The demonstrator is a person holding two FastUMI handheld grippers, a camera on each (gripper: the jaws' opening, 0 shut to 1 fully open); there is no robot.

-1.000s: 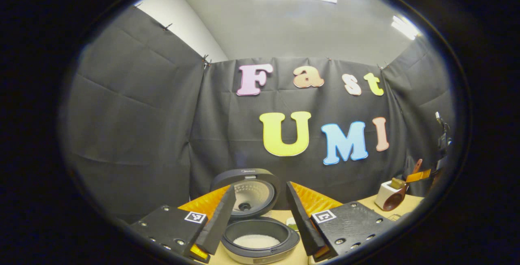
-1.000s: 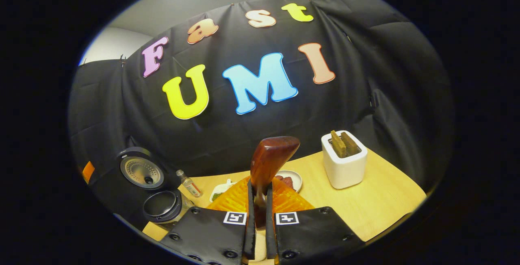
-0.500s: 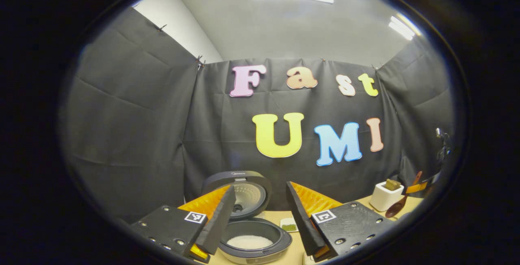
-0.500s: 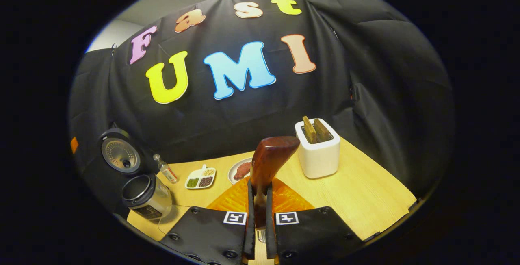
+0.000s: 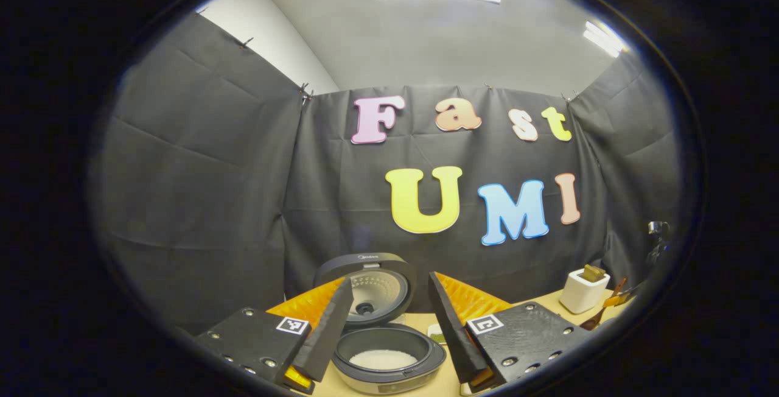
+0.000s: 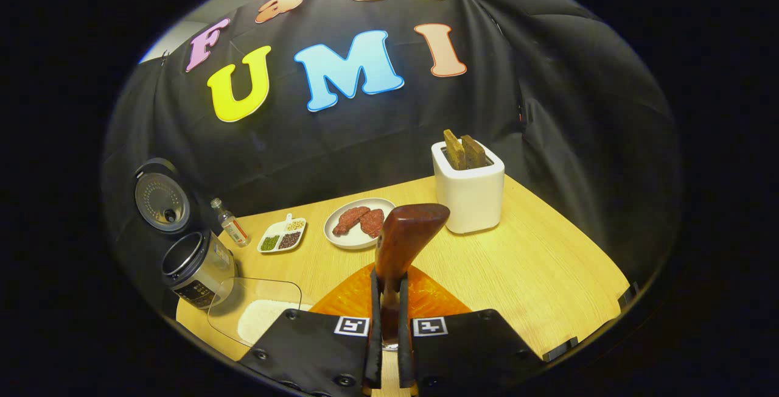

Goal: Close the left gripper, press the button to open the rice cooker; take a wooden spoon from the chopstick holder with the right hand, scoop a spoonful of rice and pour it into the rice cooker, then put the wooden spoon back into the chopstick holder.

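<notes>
In the right gripper view, my right gripper (image 6: 388, 284) is shut on the handle of a dark wooden spoon (image 6: 406, 232), whose bowl stands up in front of the camera. The white chopstick holder (image 6: 468, 193) with two brown pieces in it stands just beyond, to the right. The rice cooker (image 6: 196, 268) sits at the far left with its lid (image 6: 160, 195) up. In the left gripper view, my left gripper (image 5: 389, 284) is open, its fingers either side of the open cooker (image 5: 389, 360), which has white rice in its pot. The spoon (image 5: 599, 319) shows low at the right edge.
A clear tray of rice (image 6: 258, 318) lies at the table's near left, beside the cooker. A small bottle (image 6: 234, 230), a sectioned dish of grains (image 6: 281, 240) and a plate of meat (image 6: 359, 225) line the back. The wooden table (image 6: 548, 275) is bare on the right.
The right gripper's view has dropped and drawn back with the spoon, so more table and the rice tray now show. The left gripper has barely shifted and stays open.
</notes>
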